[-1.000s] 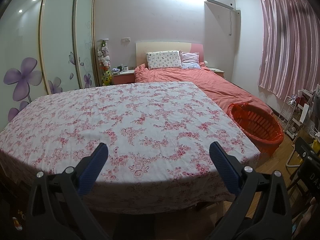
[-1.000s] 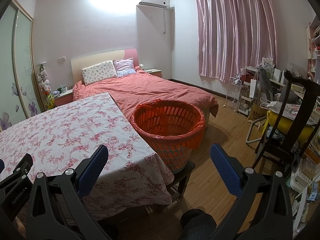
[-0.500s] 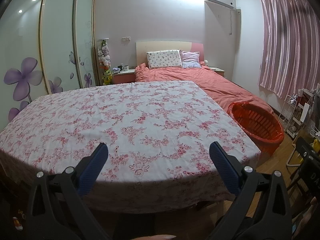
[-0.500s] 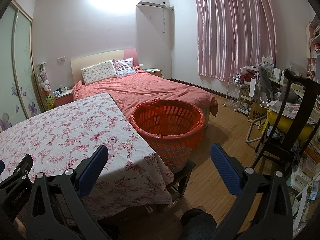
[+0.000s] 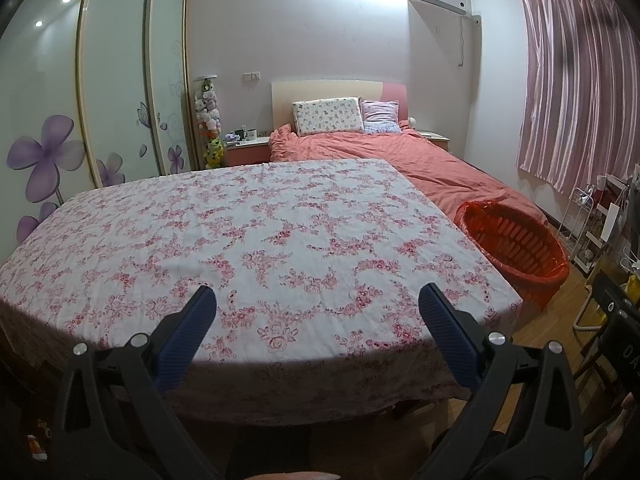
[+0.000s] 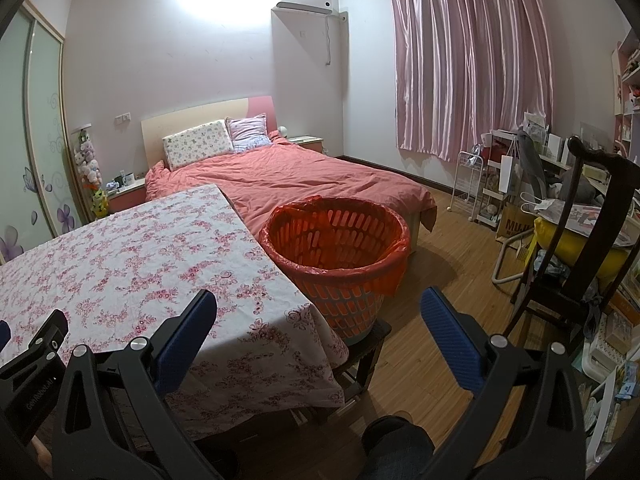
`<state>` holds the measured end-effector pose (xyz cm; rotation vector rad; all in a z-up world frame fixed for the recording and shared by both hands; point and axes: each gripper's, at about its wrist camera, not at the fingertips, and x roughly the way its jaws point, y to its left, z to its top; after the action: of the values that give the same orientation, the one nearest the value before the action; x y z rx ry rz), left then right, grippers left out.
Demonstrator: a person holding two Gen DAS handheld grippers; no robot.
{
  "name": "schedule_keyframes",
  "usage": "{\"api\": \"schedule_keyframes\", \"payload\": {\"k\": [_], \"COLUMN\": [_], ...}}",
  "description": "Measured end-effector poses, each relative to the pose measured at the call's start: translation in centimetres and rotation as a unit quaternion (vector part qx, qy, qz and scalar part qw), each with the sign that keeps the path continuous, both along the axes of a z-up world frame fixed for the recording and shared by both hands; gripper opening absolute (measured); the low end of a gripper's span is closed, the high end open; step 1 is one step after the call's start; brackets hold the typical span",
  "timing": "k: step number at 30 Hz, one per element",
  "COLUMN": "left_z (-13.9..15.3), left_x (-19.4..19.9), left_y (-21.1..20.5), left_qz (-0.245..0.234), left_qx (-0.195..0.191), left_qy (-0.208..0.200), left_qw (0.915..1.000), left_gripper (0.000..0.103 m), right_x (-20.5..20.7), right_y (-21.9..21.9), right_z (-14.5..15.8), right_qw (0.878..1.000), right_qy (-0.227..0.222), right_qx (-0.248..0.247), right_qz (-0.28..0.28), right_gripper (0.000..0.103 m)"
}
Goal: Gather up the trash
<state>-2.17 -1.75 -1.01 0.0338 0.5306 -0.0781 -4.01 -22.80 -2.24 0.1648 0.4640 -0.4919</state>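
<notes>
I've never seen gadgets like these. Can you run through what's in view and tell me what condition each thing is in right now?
left gripper: open, holding nothing.
right gripper: open, holding nothing.
orange basket: upright on a dark stool, lined with a red bag, nothing visible inside.
floral tablecloth: spread flat, no trash visible on it.
bed: made, two pillows at the head.
curtains: drawn shut.
wardrobe doors: closed.

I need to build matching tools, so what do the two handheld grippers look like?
Both look alike: the left gripper and right gripper have black plastic frames with silver screw heads and two long fingers faced with dark blue ribbed pads. The left one's black side mount carries small white lettering.
</notes>
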Motion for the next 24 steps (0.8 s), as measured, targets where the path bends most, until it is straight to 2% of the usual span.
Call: {"api": "schedule_keyframes", "payload": {"k": [24], "left_z": [-0.18], "left_x": [-0.01], "left_y": [0.12], "left_qz": [0.0], "left_qx": [0.0], "left_qy": [0.004], "left_qw": [1.0], "left_gripper": [0.099], "right_x": [-0.04], "right_y": [-0.04], "right_z": [0.05], "right_qw": [1.0], "right_qy": [0.0], "right_qx": [0.001], "right_qz": [0.0], "right_gripper": [0.101]}}
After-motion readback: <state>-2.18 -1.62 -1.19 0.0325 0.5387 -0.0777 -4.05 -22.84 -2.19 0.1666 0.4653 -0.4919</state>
